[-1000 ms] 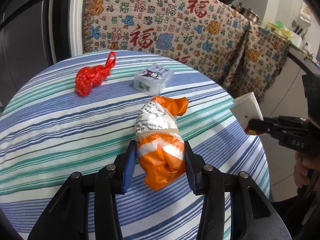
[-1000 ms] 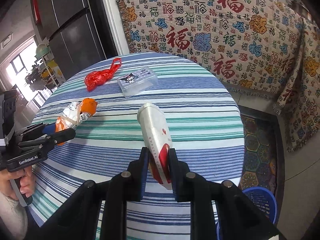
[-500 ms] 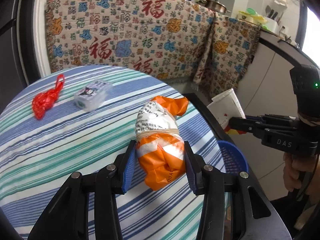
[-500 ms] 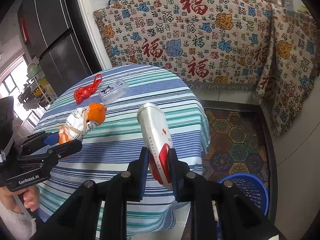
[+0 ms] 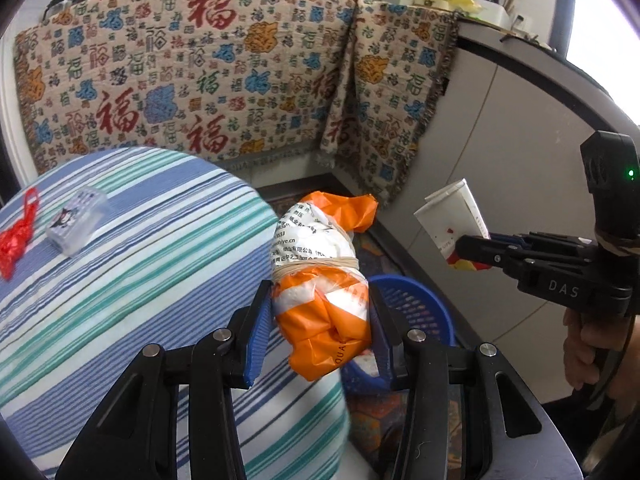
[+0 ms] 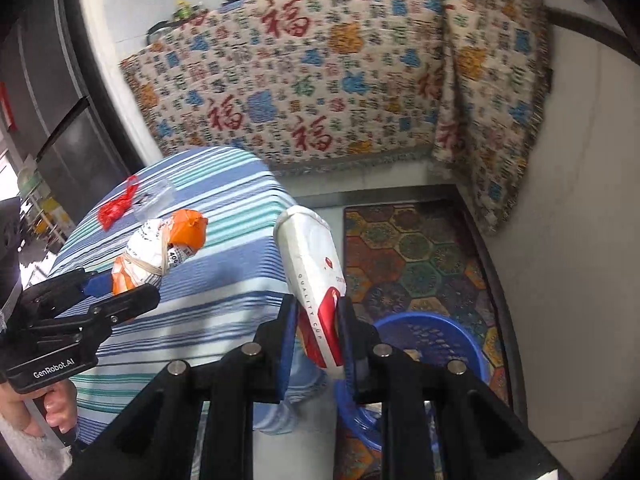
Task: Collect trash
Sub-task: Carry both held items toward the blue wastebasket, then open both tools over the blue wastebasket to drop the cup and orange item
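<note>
From my left wrist, my left gripper (image 5: 320, 320) pinches the orange-and-white bag bundle (image 5: 326, 280) beyond the striped worktop (image 5: 120, 280) edge, above the blue basket (image 5: 420, 312).

From my right wrist, my right gripper (image 6: 318, 334) clamps the flattened paper cup (image 6: 314, 268), seemingly over that basket (image 6: 440, 340).

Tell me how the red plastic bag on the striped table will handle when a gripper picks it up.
The red plastic bag looks crumpled and thin, so it is probably floppy and light. Its loop handle sticks up, likely the easiest place to pinch. Lying flat on the striped table, it seems unlikely to roll.
</note>
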Tool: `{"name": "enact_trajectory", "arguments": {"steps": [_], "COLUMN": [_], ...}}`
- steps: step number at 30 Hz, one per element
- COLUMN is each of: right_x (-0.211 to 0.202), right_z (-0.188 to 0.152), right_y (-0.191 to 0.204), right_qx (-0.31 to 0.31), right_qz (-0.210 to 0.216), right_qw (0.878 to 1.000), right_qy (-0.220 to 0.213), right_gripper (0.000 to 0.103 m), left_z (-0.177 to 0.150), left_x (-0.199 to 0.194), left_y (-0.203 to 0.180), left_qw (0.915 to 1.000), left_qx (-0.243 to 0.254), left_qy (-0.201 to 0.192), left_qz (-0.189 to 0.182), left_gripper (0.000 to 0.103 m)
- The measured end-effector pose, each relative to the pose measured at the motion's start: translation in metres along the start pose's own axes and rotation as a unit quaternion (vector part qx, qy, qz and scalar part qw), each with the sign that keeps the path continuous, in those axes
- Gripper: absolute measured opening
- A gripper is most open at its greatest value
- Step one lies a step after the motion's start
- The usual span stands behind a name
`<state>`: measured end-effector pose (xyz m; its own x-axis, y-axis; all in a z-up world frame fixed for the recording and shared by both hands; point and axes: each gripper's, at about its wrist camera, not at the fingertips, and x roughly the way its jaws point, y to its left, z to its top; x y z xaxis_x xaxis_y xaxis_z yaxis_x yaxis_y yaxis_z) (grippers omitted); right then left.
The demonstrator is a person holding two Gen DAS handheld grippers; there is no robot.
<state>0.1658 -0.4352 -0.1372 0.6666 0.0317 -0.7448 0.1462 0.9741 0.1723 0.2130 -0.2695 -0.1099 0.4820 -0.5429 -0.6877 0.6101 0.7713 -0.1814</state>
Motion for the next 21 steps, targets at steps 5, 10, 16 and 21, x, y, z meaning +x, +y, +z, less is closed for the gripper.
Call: {"name": "enact_trajectory", "arguments": {"steps": [5,10,16,21], "right_x": [-0.011,-0.019,-0.012,-0.001], "right_z": [-0.014,-0.023,-0.031,-0.038], "right_y": [-0.047,-0.085,-0.123,-0.141], "right_qx": [0.039,0.075,0.107,0.121], "right_qz": [-0.036,-0.06,-0.072,-0.067], "right_qw": [0.999,0.995,0.991,0.99], "right_qy": [0.004,0.007,0.026,0.042], "right_gripper": [0.022,0.024,0.024,0.024], "left_z": [0.005,0.013,0.017,0.016], "left_x": [0.027,0.052,0.083,0.1], "left_y": [-0.039,-0.071,-0.098,-0.105], "left_qw": [0.9994,0.998,0.9962,0.9951], "left_qx": [0.015,0.019,0.032,0.039], "left_qy": [0.013,0.026,0.044,0.053], "left_qz": [-0.027,-0.054,-0.068,-0.074], "left_gripper": [0.045,0.045,0.045,0.045]}}
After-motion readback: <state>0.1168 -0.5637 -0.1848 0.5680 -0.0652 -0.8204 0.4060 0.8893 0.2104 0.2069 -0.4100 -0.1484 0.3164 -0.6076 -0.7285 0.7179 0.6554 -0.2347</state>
